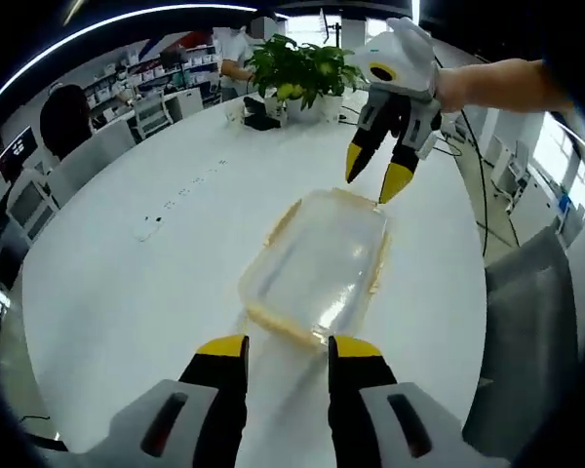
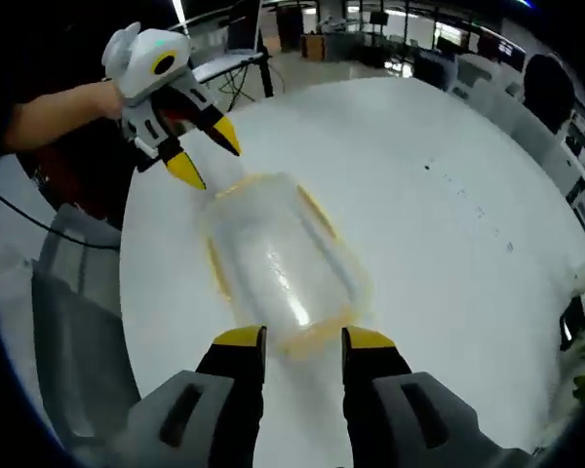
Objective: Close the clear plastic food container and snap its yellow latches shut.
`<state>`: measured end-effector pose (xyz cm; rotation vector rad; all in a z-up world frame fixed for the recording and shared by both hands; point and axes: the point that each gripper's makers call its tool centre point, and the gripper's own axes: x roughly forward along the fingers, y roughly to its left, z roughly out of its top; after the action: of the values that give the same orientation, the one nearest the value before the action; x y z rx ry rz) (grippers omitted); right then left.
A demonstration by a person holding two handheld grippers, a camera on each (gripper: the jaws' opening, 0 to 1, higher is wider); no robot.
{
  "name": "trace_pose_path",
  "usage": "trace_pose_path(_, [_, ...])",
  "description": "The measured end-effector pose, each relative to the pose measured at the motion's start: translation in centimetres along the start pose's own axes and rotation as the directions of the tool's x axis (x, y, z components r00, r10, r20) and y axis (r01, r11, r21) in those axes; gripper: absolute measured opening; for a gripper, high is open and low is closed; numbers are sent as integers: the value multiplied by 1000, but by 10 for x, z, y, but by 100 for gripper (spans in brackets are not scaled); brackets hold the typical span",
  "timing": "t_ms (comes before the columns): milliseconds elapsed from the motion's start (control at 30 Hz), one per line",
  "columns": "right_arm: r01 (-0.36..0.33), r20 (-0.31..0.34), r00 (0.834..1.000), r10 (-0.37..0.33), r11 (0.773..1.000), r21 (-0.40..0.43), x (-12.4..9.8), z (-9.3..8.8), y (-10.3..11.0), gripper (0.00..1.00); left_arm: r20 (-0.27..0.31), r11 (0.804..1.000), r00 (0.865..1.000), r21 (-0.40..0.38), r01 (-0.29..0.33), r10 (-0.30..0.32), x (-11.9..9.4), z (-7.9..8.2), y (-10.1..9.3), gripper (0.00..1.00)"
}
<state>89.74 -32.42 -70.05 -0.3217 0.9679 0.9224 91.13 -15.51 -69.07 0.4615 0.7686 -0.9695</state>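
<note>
In the left gripper view, the clear plastic food container (image 1: 317,265) lay flat on the white round table (image 1: 127,283), lid seated, its yellow latches (image 1: 283,327) running along the rim. The left gripper (image 1: 288,349) stood at the near short end with jaws parted and empty, tips just beside the near latch, apparently lined up to press it down. The right gripper (image 1: 380,174) hung at the far end, jaws apart, over the far corner. A potted plant (image 1: 302,68) stood well beyond. In the right gripper view, the container (image 2: 278,263) sat ahead of the right gripper (image 2: 302,338), whose spread jaws straddled the near edge, holding nothing; the left gripper (image 2: 203,156) faced it from the opposite end, likely to work both ends together.
</note>
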Motion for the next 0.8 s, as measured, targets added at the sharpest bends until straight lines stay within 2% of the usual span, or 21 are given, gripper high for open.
trace_pose_path(100, [10,38,999,-13,997,80,0,-2,-5,27,33,995,999,-95,2,1,2,4,-1,25])
trace_pose_path(200, [1,69,998,-10,990,139,2,-2,-5,26,36,992,999,-129,-1,6,5,4,-2,25])
trace_pose_path(467, [-18,94,996,1,983,181,7,-2,0,24,31,969,999,-248,-3,11,13,0,-4,23])
trace_pose_path(633, [-21,117,993,-5,976,219,9,-3,-1,24,24,960,1000,-279,-4,11,15,-4,-6,22])
trace_pose_path(800, [-24,128,992,-10,965,260,11,-6,-2,23,26,937,999,-348,-13,24,17,-7,-6,19])
